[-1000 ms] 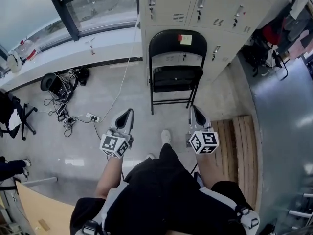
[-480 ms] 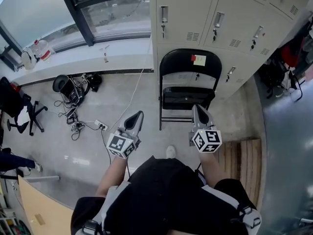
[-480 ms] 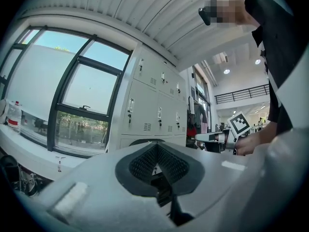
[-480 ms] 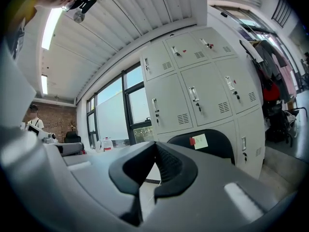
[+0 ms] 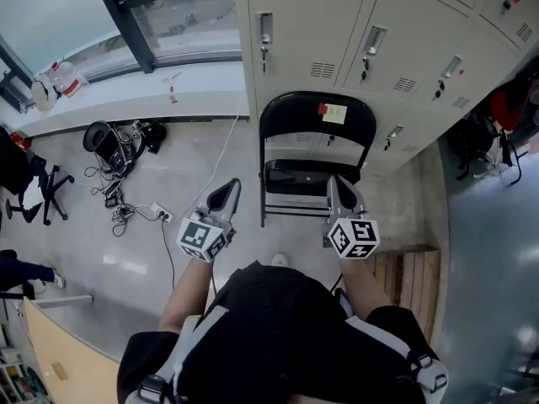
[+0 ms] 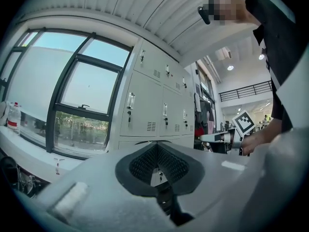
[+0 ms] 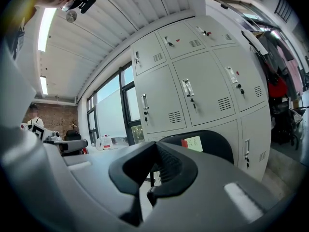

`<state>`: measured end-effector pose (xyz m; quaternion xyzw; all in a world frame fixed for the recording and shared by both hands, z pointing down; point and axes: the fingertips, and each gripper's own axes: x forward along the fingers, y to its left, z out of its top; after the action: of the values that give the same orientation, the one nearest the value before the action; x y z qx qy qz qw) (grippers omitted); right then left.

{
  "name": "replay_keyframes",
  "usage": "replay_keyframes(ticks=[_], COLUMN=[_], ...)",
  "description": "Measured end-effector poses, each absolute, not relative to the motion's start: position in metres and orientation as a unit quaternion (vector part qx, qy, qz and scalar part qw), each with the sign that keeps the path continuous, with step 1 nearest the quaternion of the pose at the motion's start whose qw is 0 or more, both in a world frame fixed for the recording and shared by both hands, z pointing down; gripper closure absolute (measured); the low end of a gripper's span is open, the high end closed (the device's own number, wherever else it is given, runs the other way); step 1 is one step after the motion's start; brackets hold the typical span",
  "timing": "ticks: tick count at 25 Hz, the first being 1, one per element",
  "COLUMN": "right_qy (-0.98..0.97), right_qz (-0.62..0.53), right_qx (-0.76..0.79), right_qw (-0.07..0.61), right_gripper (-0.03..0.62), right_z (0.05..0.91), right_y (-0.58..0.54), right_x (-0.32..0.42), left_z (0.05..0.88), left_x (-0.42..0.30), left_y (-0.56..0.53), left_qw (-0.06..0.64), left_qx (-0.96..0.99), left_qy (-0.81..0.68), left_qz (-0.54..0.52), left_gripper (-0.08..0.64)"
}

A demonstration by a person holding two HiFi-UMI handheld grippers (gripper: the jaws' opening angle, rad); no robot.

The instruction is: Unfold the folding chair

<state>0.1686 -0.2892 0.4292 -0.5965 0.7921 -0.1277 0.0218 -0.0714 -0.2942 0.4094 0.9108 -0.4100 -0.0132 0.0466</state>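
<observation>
A black folding chair (image 5: 316,124) stands upright against the grey lockers, with a yellow note and a red sticker on its backrest. Its seat (image 5: 305,177) shows as a dark slab below the backrest. My left gripper (image 5: 228,189) is shut and empty, a little left of the chair's left legs. My right gripper (image 5: 334,183) is shut and empty, its tip over the seat's right front corner in the head view. In the right gripper view the backrest (image 7: 215,146) rises just beyond the closed jaws. The left gripper view looks at the lockers, with the right gripper (image 6: 212,137) off to the side.
Grey lockers (image 5: 362,32) stand behind the chair. A window sill (image 5: 126,91) runs along the left, with cables and a power strip (image 5: 126,200) on the floor below. A wooden pallet (image 5: 410,276) lies at the right. Bags and clothes (image 5: 497,129) hang far right.
Both grippers have moved forward toward the chair together with the person. The chair now sits closer to their tips. Both stay shut.
</observation>
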Motion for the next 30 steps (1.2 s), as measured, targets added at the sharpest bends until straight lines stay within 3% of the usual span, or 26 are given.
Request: replay_keyframes(ticks=[8,30], right_qy=[0.778,0.729], right_qz=[-0.157,-0.194], right_qx=[-0.608,-0.655], right_qw=[-0.001,-0.038], right_gripper=[0.588,0.588], right_z=[0.456,0.492], right_y=[-0.312,-0.402], right_x=[0.199,0.169], left_z=[0.427,0.478], left_x=[-0.051,-0.031], left_y=[-0.327,-0.488], left_qw=[0.069,0.116], left_qx=[0.912,0.941], left_qy=[-0.405,-0.315], left_qz=[-0.002,0.041], left_gripper=[0.561,0.561])
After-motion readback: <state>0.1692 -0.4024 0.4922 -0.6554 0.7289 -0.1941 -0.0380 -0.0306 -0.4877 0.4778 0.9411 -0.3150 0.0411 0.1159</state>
